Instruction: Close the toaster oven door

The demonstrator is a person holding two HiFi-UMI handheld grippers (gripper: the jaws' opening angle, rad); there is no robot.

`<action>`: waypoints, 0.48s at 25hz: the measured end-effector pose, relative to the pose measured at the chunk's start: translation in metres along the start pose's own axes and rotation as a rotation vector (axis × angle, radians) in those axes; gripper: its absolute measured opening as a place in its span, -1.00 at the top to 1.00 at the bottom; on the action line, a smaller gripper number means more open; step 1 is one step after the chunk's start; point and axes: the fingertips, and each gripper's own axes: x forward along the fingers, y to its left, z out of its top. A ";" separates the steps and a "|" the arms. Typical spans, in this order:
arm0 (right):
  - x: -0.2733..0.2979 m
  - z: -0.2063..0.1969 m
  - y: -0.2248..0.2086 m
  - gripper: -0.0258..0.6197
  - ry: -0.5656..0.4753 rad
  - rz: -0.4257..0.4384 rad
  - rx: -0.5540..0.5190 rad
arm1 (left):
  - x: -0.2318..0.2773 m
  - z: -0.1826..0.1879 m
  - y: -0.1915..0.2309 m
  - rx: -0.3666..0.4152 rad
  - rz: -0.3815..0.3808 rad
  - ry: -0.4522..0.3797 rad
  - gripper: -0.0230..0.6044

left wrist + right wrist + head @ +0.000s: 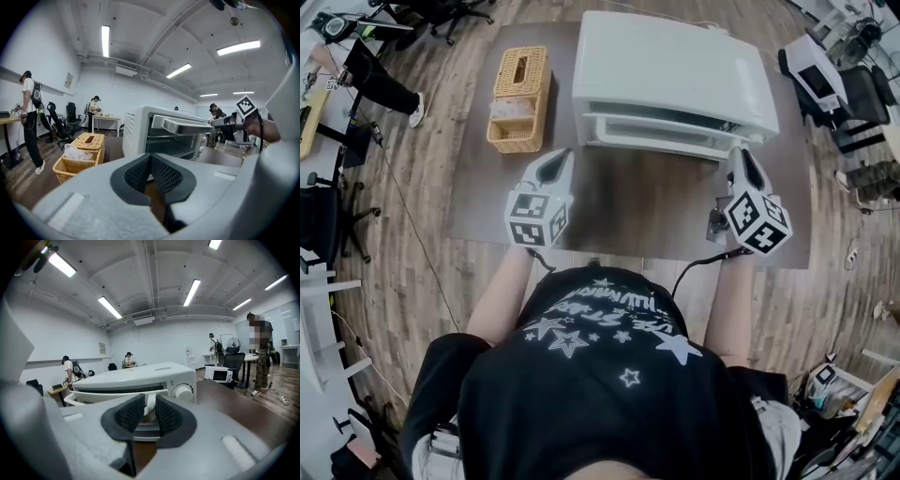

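A wicker basket (518,98) stands on the bench (628,220) just left of the toaster oven (675,70). The right claw (741,153) grips the door handle (93,397); the left claw (560,156) is closed and empty near the oven's front.

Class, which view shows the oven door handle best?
Left gripper view: the handle shows clear, nearly whole. The right gripper view has it partly behind the jaws; the head view, a thin strip from above.

The right gripper (149,401) is hiding the middle of the pale bar handle (93,396) and the lower front of the white boxy metal toaster oven (140,374).
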 end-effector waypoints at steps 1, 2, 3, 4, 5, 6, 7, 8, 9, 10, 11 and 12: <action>0.002 0.002 -0.001 0.68 -0.003 -0.001 0.000 | 0.002 0.001 0.000 -0.001 -0.002 -0.002 0.89; 0.004 0.003 -0.001 0.68 -0.004 -0.001 0.003 | 0.003 0.002 0.000 -0.002 -0.004 -0.003 0.89; 0.006 0.004 -0.002 0.68 -0.005 0.000 0.008 | 0.005 0.003 -0.001 -0.003 -0.006 -0.004 0.89; 0.008 0.005 -0.002 0.68 -0.006 0.001 0.012 | 0.006 0.003 0.000 -0.002 -0.009 -0.005 0.89; 0.010 0.006 -0.002 0.68 -0.008 0.000 0.014 | 0.007 0.004 0.001 -0.002 -0.012 -0.005 0.89; 0.011 0.007 -0.001 0.68 -0.009 -0.001 0.014 | 0.008 0.005 0.002 -0.002 -0.014 -0.006 0.89; 0.013 0.008 0.000 0.68 -0.010 -0.002 0.013 | 0.009 0.006 0.003 -0.003 -0.015 -0.006 0.89; 0.015 0.009 0.001 0.69 -0.011 -0.004 0.012 | 0.010 0.006 0.004 -0.004 -0.016 -0.007 0.89; 0.016 0.010 0.001 0.69 -0.013 -0.008 0.010 | 0.011 0.006 0.005 -0.005 -0.018 -0.007 0.89; 0.018 0.011 0.001 0.68 -0.015 -0.012 0.007 | 0.012 0.005 0.006 -0.007 -0.019 -0.006 0.89; 0.019 0.012 0.001 0.69 -0.017 -0.015 0.007 | 0.013 0.004 0.007 -0.008 -0.020 -0.005 0.89; 0.021 0.013 0.001 0.69 -0.019 -0.016 0.008 | 0.014 0.004 0.007 -0.008 -0.021 -0.003 0.89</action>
